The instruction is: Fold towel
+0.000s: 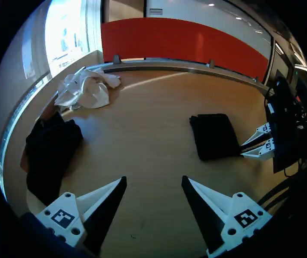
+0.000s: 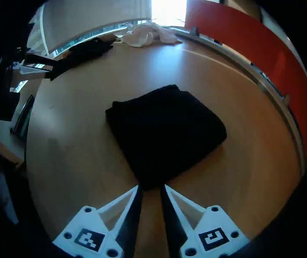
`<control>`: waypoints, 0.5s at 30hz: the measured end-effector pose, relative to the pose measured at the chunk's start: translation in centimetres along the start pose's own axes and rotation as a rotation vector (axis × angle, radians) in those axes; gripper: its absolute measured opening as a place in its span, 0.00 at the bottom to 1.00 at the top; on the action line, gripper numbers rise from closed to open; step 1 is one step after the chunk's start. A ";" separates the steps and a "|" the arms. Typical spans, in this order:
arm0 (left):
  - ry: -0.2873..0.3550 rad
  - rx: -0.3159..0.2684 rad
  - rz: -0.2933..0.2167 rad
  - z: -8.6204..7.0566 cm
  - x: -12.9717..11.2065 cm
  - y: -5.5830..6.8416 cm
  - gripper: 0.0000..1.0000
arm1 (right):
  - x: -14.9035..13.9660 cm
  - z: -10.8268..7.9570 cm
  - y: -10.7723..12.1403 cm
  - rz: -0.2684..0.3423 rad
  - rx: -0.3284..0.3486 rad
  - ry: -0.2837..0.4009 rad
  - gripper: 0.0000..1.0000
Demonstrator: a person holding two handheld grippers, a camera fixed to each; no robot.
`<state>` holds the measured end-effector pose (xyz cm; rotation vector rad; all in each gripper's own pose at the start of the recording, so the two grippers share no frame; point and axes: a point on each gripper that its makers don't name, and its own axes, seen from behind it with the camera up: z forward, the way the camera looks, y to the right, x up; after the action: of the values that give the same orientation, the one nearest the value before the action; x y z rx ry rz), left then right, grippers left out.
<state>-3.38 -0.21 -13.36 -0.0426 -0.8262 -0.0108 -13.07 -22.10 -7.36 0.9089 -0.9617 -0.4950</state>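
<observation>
Black towel [image 2: 166, 133] lying folded on bench [image 2: 75, 142], away from edges, seemingly done; left hand-held gripper [image 1: 153, 185] gaping empty; right hand-held gripper [image 2: 151, 189] sitting near-closed at towel's corner, grip unclear.

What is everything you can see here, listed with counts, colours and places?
Towel: one, black, folded, middle of the table.
Cloth pile: one, white, crumpled, far end by the window.
Dark clothes: one heap, black, table's edge near the white pile.
Table: one, light wood.
Panel: one, red, behind the table.
Left gripper: white and black, open, over the table.
Right gripper: same colours, nearly closed at the towel's near corner; grip unclear.
</observation>
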 end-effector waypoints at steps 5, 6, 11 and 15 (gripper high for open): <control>0.002 -0.002 0.001 0.0 0.1 0.1 0.95 | -0.1 0.1 -0.2 0.024 -0.002 0.008 0.14; 0.002 -0.002 0.001 0.0 0.1 0.1 0.95 | -0.1 0.1 -0.3 0.027 -0.003 0.010 0.11; 0.002 -0.003 0.003 0.1 0.1 0.2 0.95 | 0.0 0.0 -0.3 0.039 -0.006 0.021 0.05; 0.001 -0.003 0.004 0.0 0.1 0.2 0.95 | 0.1 -0.2 -0.1 0.044 -0.009 0.025 0.04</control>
<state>-3.35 -0.02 -13.31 -0.0470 -0.8256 -0.0083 -12.87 -22.13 -7.46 0.8818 -0.9544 -0.4495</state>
